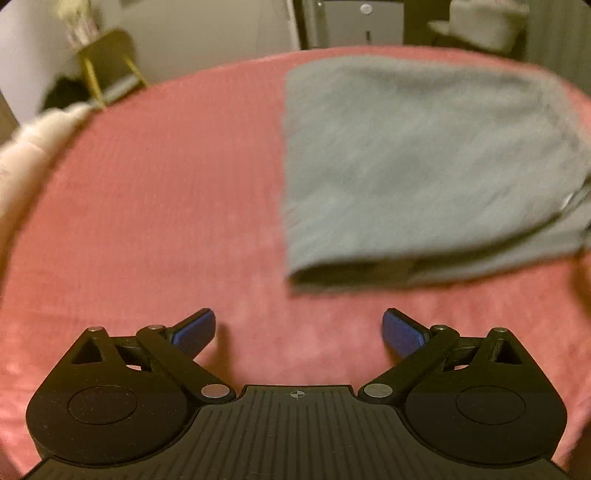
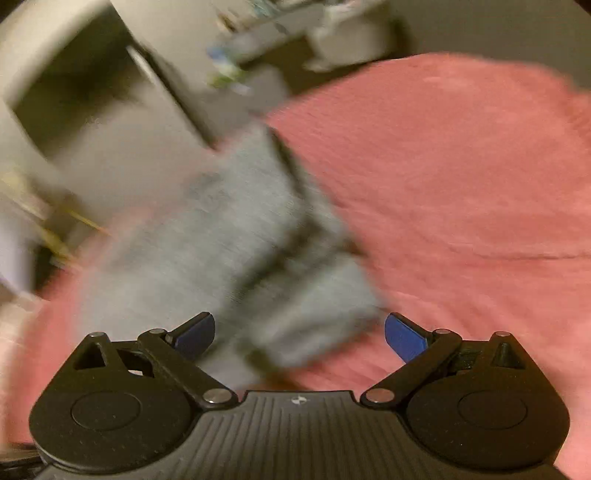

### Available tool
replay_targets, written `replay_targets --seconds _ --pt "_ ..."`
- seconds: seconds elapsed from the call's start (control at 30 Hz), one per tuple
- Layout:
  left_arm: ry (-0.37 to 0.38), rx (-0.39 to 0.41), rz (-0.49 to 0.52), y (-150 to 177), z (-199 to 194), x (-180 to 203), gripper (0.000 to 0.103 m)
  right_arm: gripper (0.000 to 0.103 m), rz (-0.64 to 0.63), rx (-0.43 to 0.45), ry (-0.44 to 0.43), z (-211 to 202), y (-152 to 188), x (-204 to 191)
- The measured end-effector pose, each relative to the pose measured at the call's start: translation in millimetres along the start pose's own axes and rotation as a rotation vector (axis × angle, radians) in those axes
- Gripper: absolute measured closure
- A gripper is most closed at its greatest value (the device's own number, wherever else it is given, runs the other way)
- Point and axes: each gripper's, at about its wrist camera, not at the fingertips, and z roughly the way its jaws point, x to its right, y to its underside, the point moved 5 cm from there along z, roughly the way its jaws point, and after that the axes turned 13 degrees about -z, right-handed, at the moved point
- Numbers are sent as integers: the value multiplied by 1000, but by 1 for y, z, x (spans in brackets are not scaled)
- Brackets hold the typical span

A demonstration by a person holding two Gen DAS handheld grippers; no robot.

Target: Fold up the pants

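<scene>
The grey pants (image 1: pixel 424 173) lie folded in a thick rectangle on the pink bedspread (image 1: pixel 155 206), up and to the right in the left wrist view. My left gripper (image 1: pixel 298 332) hovers open over bare bedspread, short of the pants' near fold, its blue pads (image 1: pixel 195 330) wide apart. In the blurred right wrist view the same grey pants (image 2: pixel 221 240) stretch from the centre toward the left, their near end lying just ahead of my open right gripper (image 2: pixel 300 336). Nothing sits between either pair of fingers.
A cream fluffy blanket (image 1: pixel 33 140) lies at the bed's left edge. Beyond the bed stand a gold-legged stool (image 1: pixel 107 62) and pale furniture (image 1: pixel 354 22). In the right wrist view, blurred shelving (image 2: pixel 122 92) fills the upper left past the bed's edge; pink bedspread (image 2: pixel 461 184) spreads right.
</scene>
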Motion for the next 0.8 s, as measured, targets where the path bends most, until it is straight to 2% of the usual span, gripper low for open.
replay_targets --seconds 0.07,0.13,0.23,0.33,0.4,0.5,0.6,0.73,0.8 --pt "-11 9 -24 14 -3 -6 2 4 -2 -61 -43 -2 8 -1" --pt "28 4 -71 22 -8 -6 2 4 -42 -43 -72 -13 10 -6" --pt "78 11 -102 22 -18 1 2 4 -179 -26 -24 -27 17 -27" --pt "32 111 -47 20 -32 4 2 4 -345 -38 -86 -36 28 -55" --pt "5 155 -29 22 -40 4 2 4 -470 -48 -93 -41 36 -74" --pt "53 156 -50 28 -49 2 1 4 -596 28 -57 -59 47 -95" --pt "61 150 -72 31 -52 -1 1 4 -641 48 -8 -67 49 -102" --pt "33 168 -50 31 -52 0 1 4 -603 36 22 -69 46 -95" --pt "45 168 -47 31 -52 1 1 4 -576 47 34 -66 42 -92"
